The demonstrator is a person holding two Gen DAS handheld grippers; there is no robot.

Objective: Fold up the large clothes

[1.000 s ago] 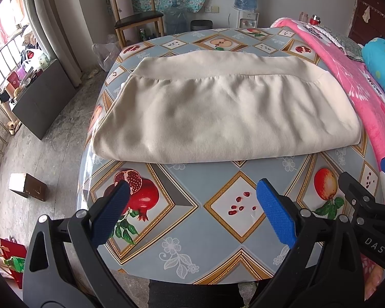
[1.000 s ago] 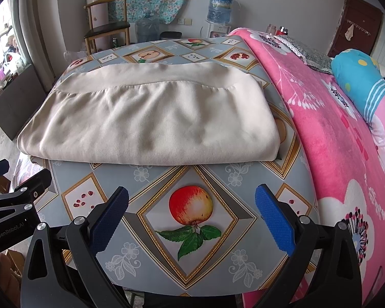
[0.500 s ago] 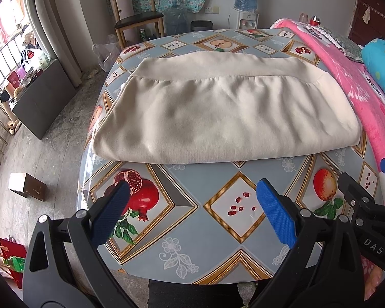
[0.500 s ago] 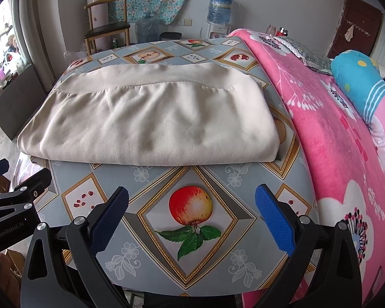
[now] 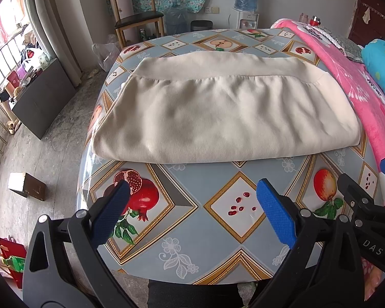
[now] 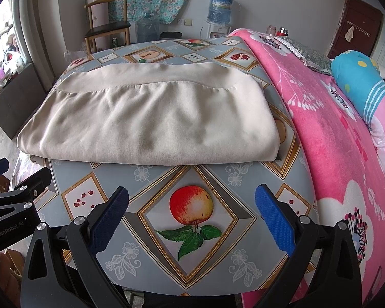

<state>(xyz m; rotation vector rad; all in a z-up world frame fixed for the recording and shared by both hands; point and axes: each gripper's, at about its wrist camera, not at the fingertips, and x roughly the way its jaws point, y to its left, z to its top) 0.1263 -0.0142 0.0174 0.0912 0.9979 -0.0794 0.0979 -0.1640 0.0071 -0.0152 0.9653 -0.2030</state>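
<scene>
A cream garment (image 5: 218, 110) lies folded into a wide rectangle on the table with the fruit-print cloth (image 5: 192, 231); its ribbed band is at the far edge. It also shows in the right wrist view (image 6: 151, 118). My left gripper (image 5: 192, 195) is open and empty, held above the table's near edge, short of the garment's near fold. My right gripper (image 6: 192, 200) is open and empty beside it to the right, also short of the fold. Each gripper shows at the edge of the other's view.
A pink floral blanket (image 6: 333, 141) and a blue pillow (image 6: 359, 84) lie on a bed along the table's right side. A wooden chair (image 5: 136, 23) and a water dispenser (image 5: 246, 0) stand behind the table. A dark cabinet (image 5: 43, 97) and a small box (image 5: 25, 186) are on the left.
</scene>
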